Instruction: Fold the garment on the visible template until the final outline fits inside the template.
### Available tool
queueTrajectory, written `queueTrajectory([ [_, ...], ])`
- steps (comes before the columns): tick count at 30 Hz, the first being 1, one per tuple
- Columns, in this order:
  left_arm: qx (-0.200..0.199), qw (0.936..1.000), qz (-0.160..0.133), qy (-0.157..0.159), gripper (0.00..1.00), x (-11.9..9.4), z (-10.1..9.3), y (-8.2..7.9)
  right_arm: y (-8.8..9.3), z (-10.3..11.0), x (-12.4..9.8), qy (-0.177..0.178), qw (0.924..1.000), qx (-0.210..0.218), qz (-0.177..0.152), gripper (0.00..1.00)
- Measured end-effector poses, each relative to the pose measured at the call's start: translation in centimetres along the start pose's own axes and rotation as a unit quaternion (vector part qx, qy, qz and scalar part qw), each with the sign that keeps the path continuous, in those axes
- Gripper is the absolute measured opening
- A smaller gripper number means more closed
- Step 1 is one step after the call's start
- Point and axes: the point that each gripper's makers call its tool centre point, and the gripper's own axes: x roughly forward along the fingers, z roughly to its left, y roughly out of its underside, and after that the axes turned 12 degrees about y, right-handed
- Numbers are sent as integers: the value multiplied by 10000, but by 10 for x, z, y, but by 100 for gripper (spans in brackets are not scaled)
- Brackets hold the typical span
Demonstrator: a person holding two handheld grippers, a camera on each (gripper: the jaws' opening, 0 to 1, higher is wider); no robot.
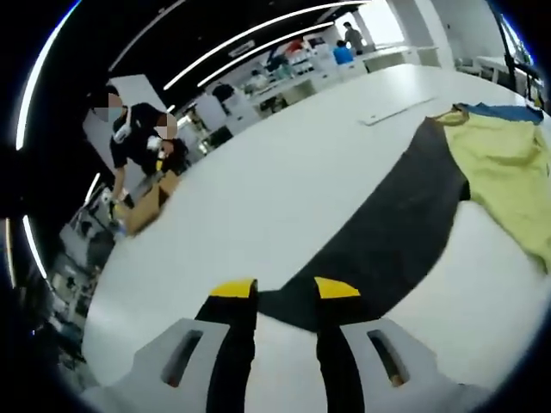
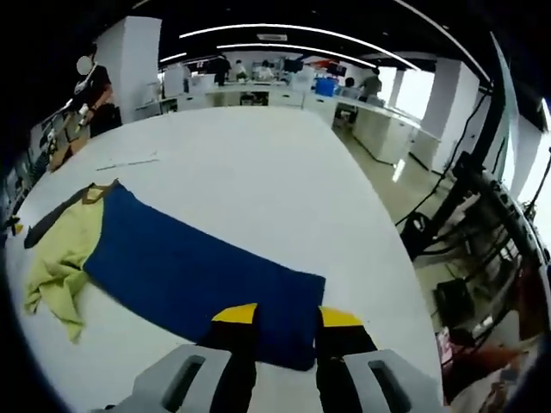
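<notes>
A yellow garment (image 1: 508,168) lies crumpled on the white table (image 1: 284,172), partly over a dark grey mat (image 1: 396,224) and a blue mat (image 1: 508,112) beyond it. My left gripper (image 1: 284,291) is open, its yellow-tipped jaws hovering over the grey mat's near end with nothing held. In the right gripper view the blue mat (image 2: 198,271) stretches toward me, and the yellow garment (image 2: 65,254) sits bunched at its far left end beside a strip of the grey mat (image 2: 47,224). My right gripper (image 2: 287,317) stands open above the blue mat's near corner.
A thin white strip (image 1: 396,110) lies on the table beyond the mats, also seen as the strip (image 2: 127,162). Two people bend over a cardboard box (image 1: 142,206) off the table. Past the table's edge stands a black equipment frame with cables (image 2: 482,215).
</notes>
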Motion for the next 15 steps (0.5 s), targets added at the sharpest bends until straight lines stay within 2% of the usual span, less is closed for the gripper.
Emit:
queueTrajectory([
  [3,-78,9996,-120,225,40,-3,-16,-3,-4,16,-5,-374,9991,3,-177,44],
  [5,-246,9980,-283,518,46,-5,-35,-7,-6,29,-13,-629,9977,3,-270,52],
  [7,-170,9969,-398,658,53,-8,-48,-11,-7,39,-21,-816,9962,33,-310,55],
  [10,-257,9937,-592,921,62,-12,-67,-16,-7,57,-36,-1109,9931,94,-366,61],
  [15,-234,9890,-741,1262,68,-22,-97,-20,-8,89,-62,-1583,9864,70,-431,65],
])
